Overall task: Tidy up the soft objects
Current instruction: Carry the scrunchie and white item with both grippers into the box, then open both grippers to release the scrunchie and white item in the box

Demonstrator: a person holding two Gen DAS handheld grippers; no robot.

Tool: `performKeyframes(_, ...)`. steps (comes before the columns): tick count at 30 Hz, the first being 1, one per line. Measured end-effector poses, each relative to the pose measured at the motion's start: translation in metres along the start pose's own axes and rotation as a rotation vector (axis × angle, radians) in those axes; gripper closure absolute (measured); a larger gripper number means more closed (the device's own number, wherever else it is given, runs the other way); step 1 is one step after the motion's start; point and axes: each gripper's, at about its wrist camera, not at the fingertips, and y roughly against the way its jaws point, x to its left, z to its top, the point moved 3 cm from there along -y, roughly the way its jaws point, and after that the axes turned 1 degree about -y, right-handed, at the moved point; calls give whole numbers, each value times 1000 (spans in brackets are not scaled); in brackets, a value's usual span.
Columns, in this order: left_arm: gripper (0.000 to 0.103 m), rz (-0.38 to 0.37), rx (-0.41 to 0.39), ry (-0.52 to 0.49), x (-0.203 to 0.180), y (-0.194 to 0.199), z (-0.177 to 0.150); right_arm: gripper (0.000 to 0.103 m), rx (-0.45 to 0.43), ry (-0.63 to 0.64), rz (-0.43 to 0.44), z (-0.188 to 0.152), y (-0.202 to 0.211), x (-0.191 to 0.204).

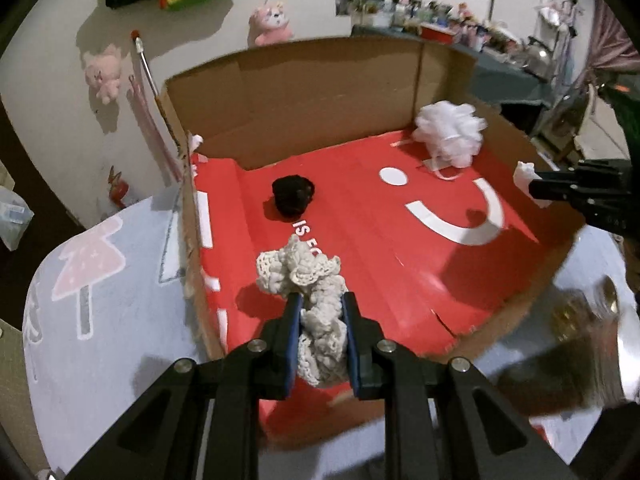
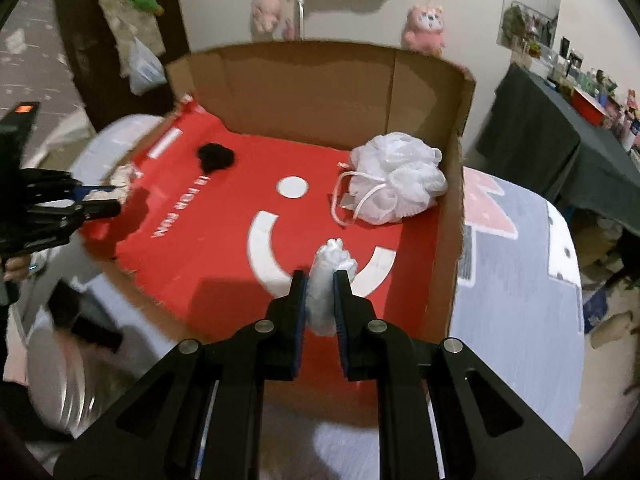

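An open cardboard box (image 1: 304,92) (image 2: 320,80) with a red floor lies on the table. A black soft lump (image 1: 293,194) (image 2: 216,157) and a white mesh bath pouf (image 1: 450,132) (image 2: 396,178) lie inside it. My left gripper (image 1: 322,300) is shut on a cream crocheted lace piece (image 1: 304,276) and holds it over the box's near left part. My right gripper (image 2: 320,276) is shut on a small white soft bundle (image 2: 330,276) over the box's near right part. Each gripper also shows in the other view, my right gripper (image 1: 528,178) and my left gripper (image 2: 116,200).
The box sits on a pale cloth with pink tree prints (image 1: 92,264) (image 2: 520,264). Pink plush toys (image 1: 270,22) (image 2: 424,26) hang on the wall behind. A dark-covered table with clutter (image 2: 560,128) stands at the right. Blurred shiny objects (image 1: 592,332) lie beside the box.
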Motion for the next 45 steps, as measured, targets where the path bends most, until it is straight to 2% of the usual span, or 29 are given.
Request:
performKeyframes(6, 82, 72, 91, -9, -2, -37, 10, 90, 156, -3, -129, 21, -54, -5)
performKeyframes(11, 81, 121, 137, -4, 3, -58, 17, 90, 223, 2, -179, 25, -77, -8)
performKeyframes(18, 78, 142, 151, 1, 3, -68, 29, 90, 235, 4, -198, 25, -88, -8)
performKeyframes(30, 76, 151, 153, -10, 2, -71, 27, 89, 230, 5, -193, 24, -84, -4)
performKeyframes(36, 69, 141, 148, 13, 8, -75, 28, 87, 228, 3, -187, 22, -83, -5)
performKeyframes(38, 61, 132, 143, 22, 9, -74, 29, 84, 226, 1, -186, 21, -82, -7)
performKeyframes(42, 54, 140, 131, 6, 5, -71, 30, 81, 225, -2, -187, 22, -82, -8)
performKeyframes(44, 48, 131, 119, 4, 1, -68, 30, 77, 224, -5, -182, 22, -81, -7)
performKeyframes(45, 47, 125, 115, 6, 1, -66, 30, 69, 223, -7, -178, 22, -81, -7)
